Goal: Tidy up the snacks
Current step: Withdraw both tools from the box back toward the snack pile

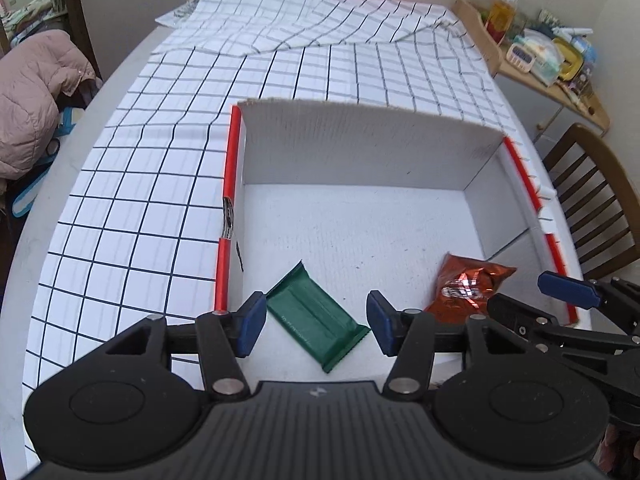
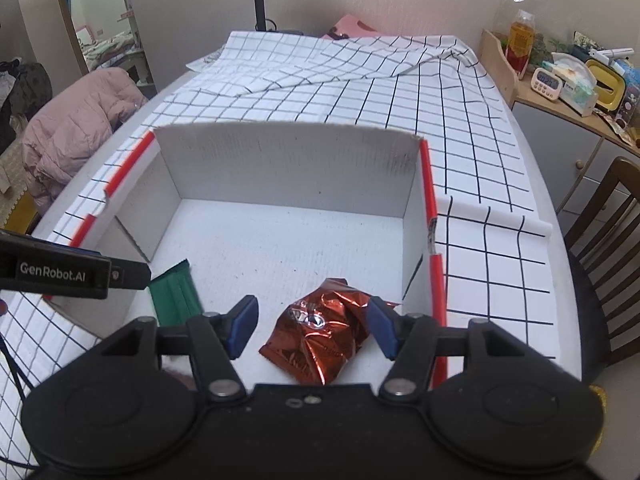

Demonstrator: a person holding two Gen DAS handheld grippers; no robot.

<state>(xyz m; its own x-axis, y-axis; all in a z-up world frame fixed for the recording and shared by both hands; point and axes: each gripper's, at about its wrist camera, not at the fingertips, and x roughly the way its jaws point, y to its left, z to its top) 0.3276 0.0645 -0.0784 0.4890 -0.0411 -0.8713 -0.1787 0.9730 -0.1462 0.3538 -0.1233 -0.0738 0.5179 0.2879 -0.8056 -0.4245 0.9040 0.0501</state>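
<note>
Inside the white cardboard box with red-taped rims (image 1: 400, 152) on the checked-cloth counter (image 1: 140, 200), the flat green wrapper (image 1: 316, 320) and crinkled red foil packet (image 2: 320, 332) lie loose between each spread claw: left claw (image 1: 316, 322), right claw (image 2: 312, 326).

black tongs (image 1: 316, 322), blue pads (image 1: 252, 324)

My right tool (image 2: 311, 326) hangs over the white box (image 2: 288, 168), its blue pads apart and clear of the crumpled red snack bag (image 2: 320, 340) lying on the box floor between them. A green packet (image 2: 176, 296) lies further left, partly behind my left tool (image 2: 72, 270).
</note>
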